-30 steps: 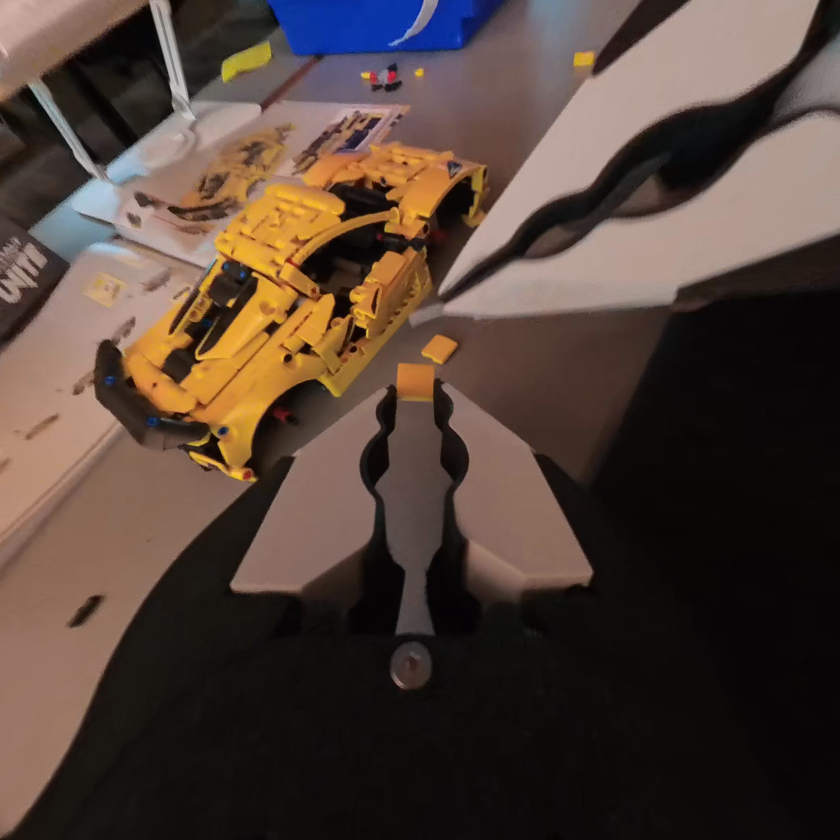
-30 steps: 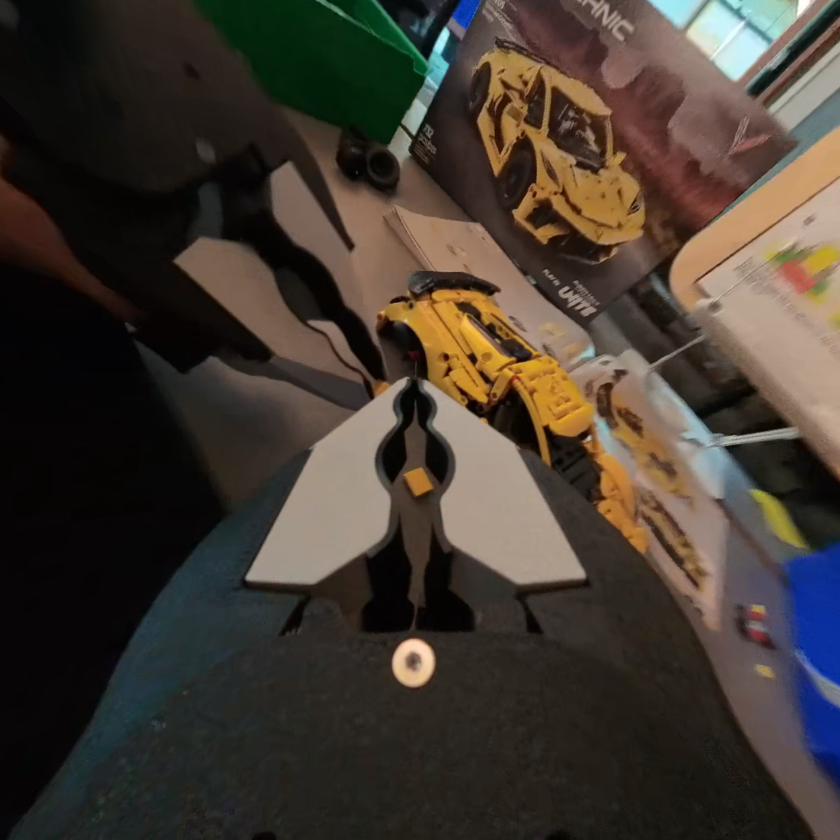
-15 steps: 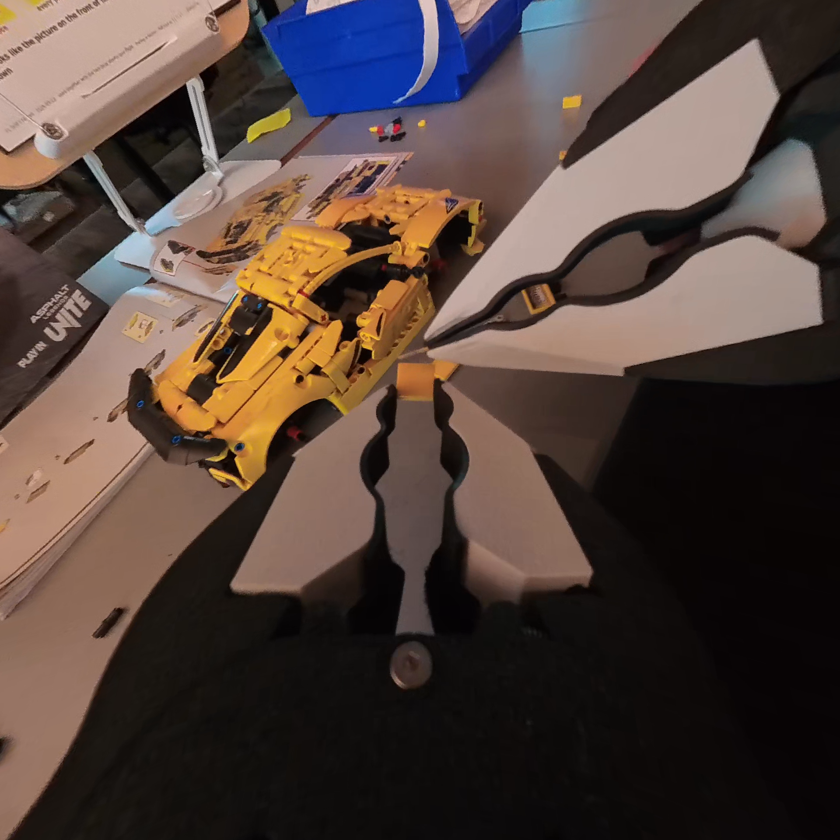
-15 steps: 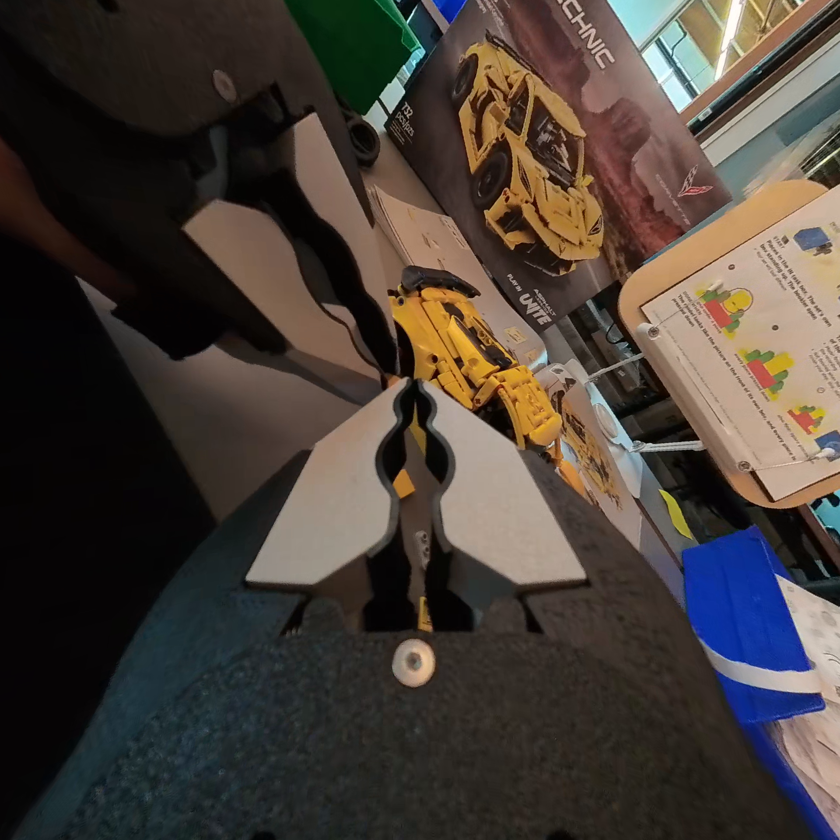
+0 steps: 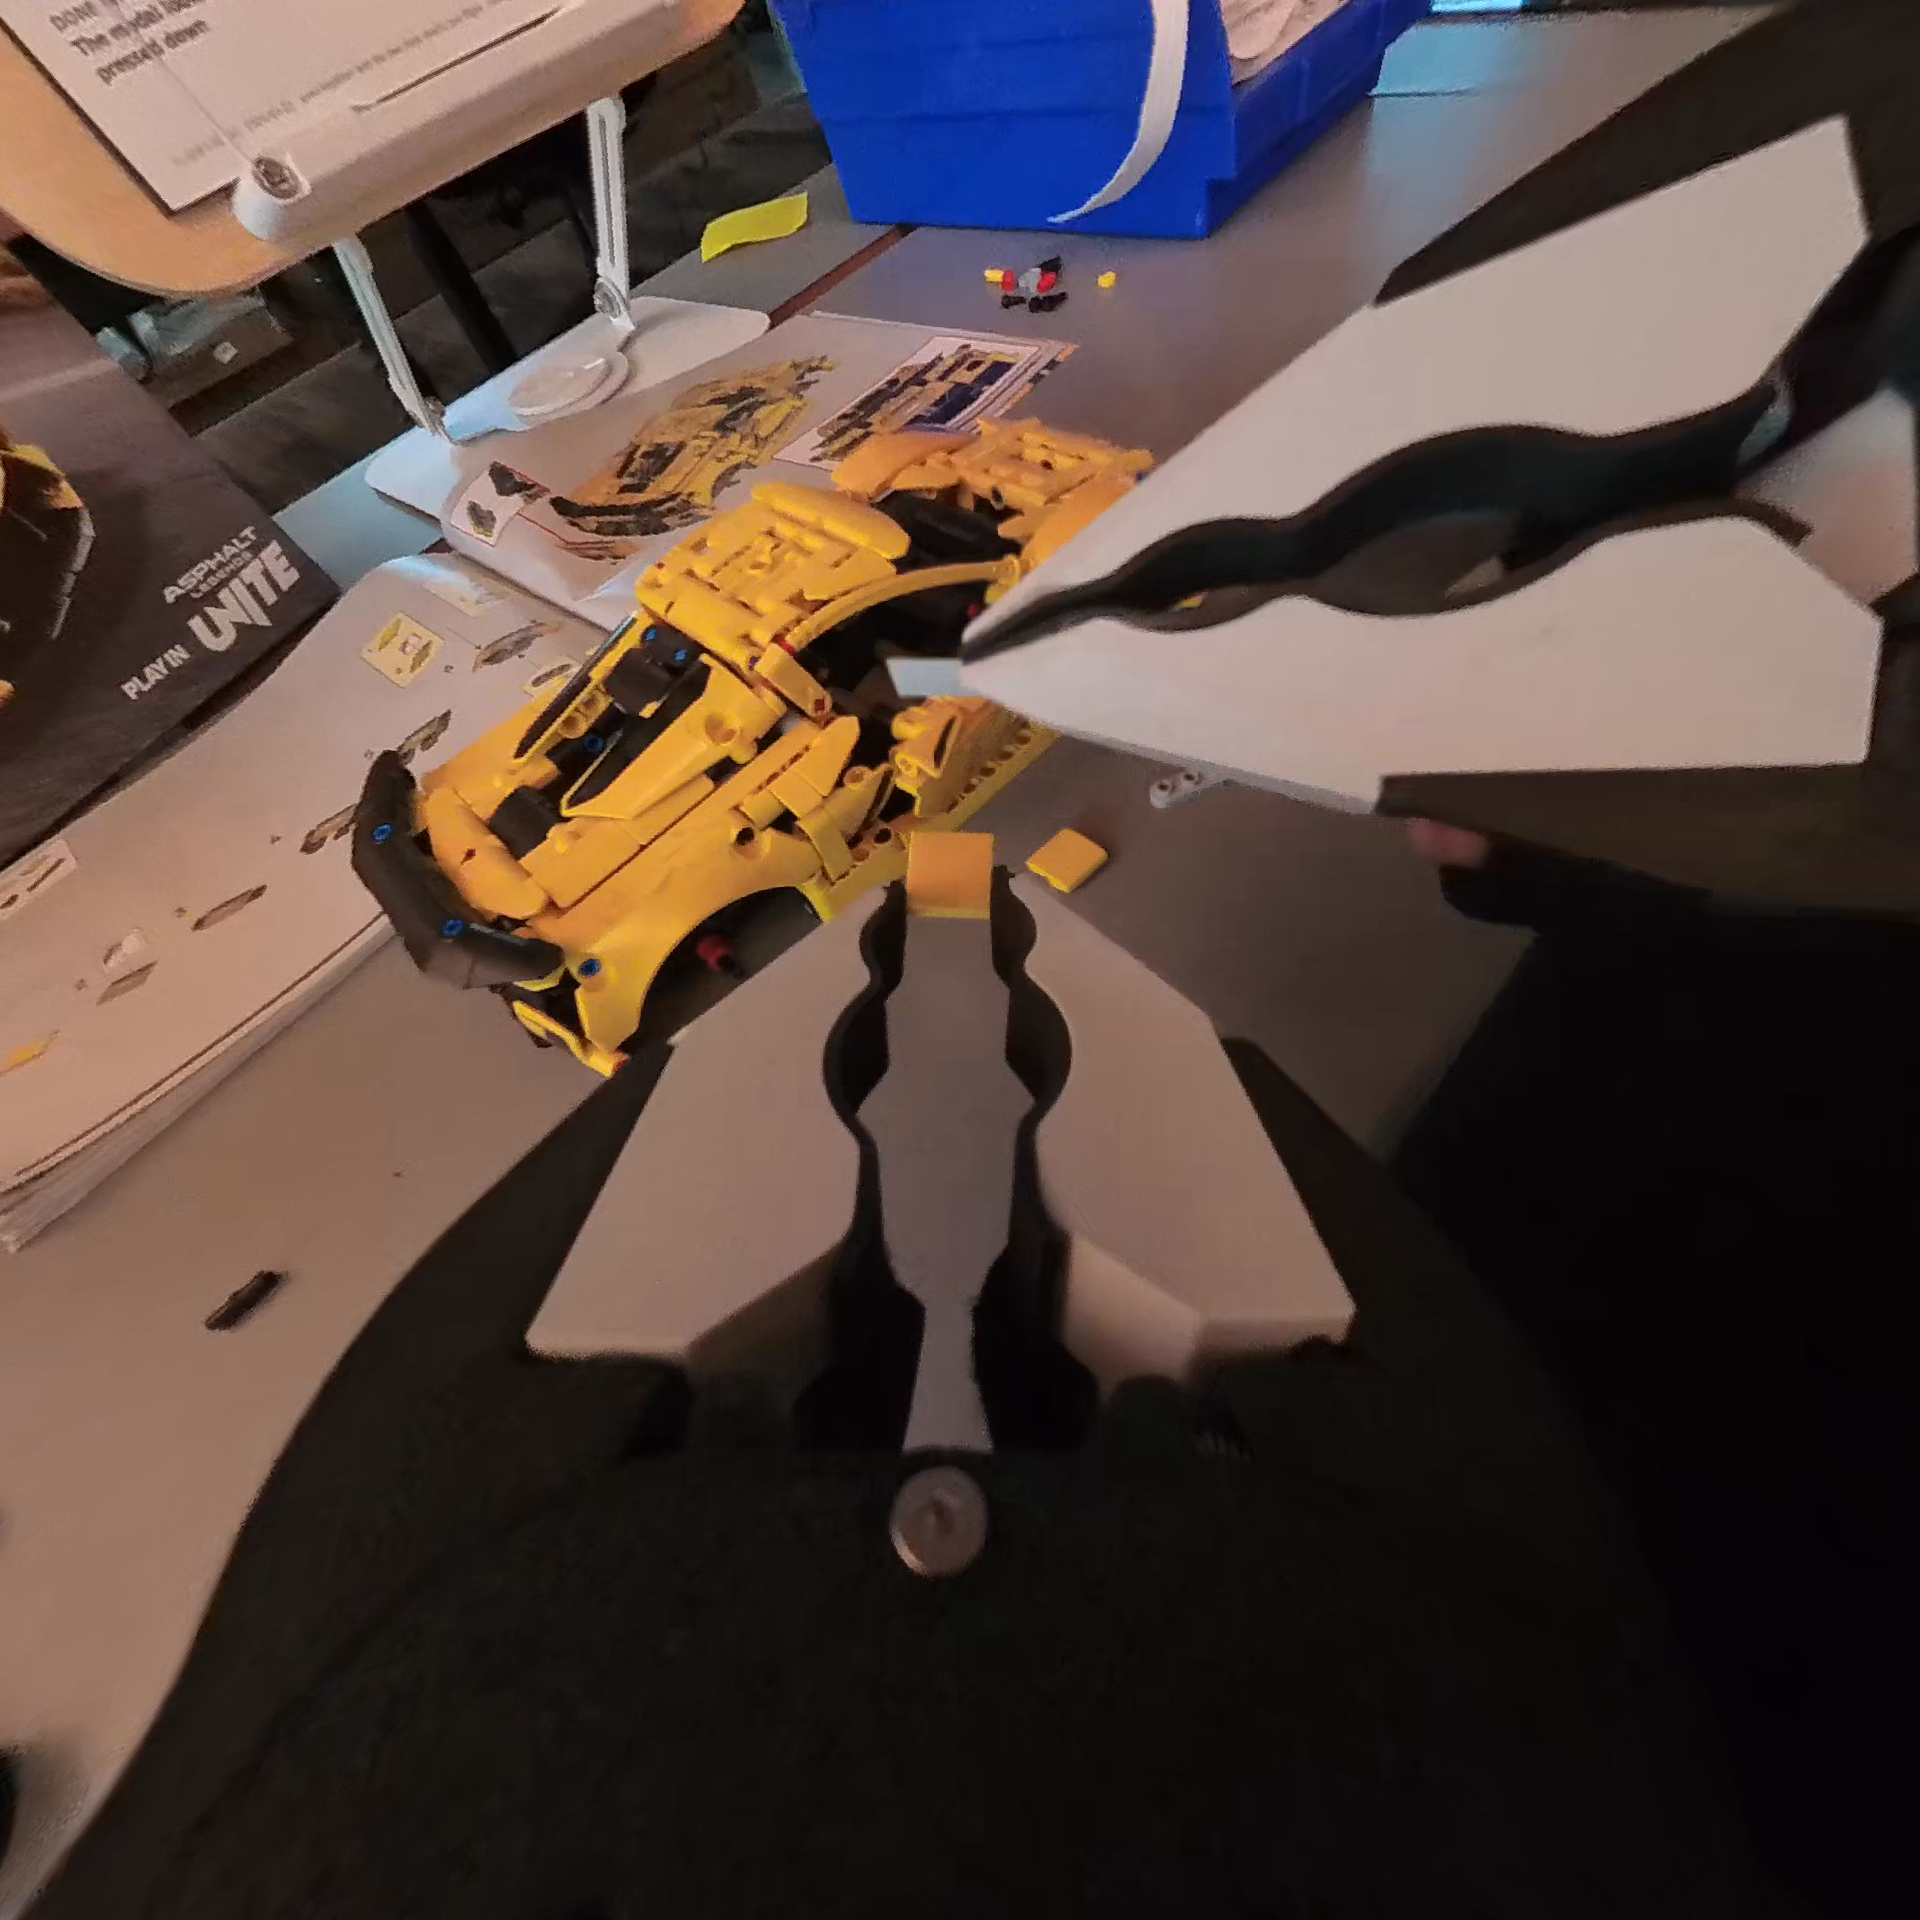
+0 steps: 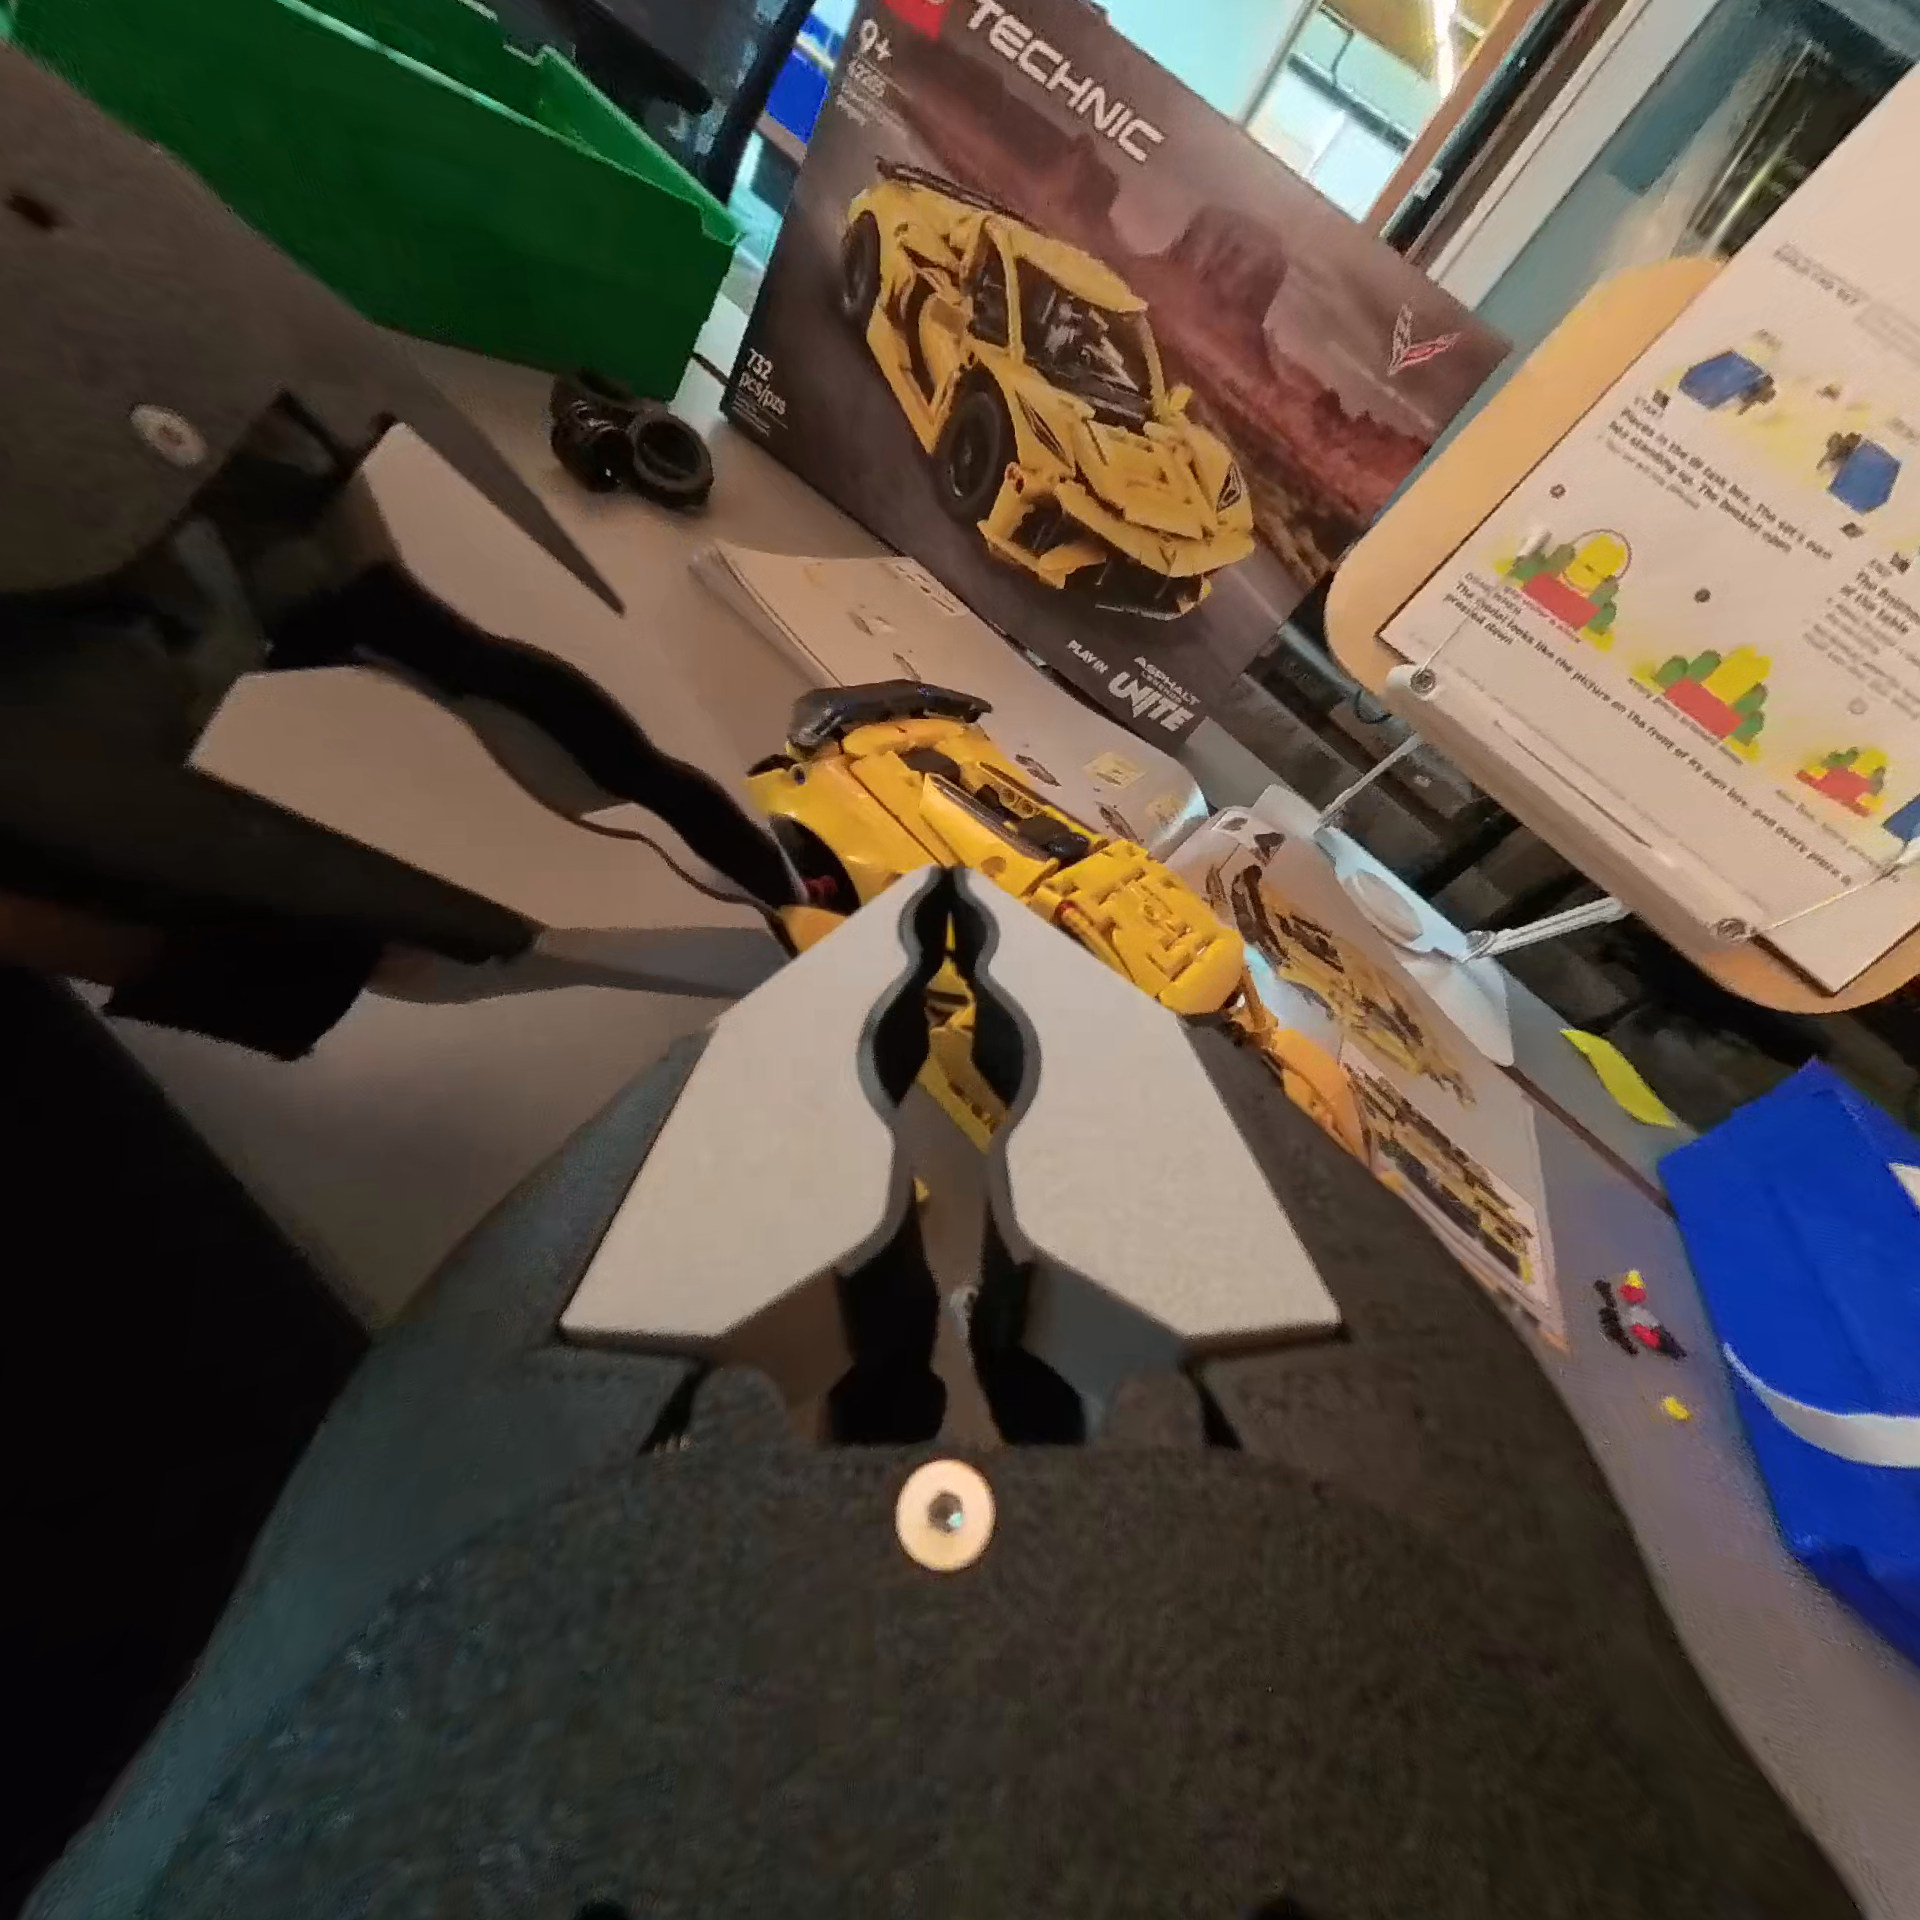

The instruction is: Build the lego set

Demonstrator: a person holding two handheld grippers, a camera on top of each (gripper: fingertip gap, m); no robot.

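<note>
Glossy plastic car [image 5: 727, 748], matt grey table [image 5: 1247, 935]
</note>
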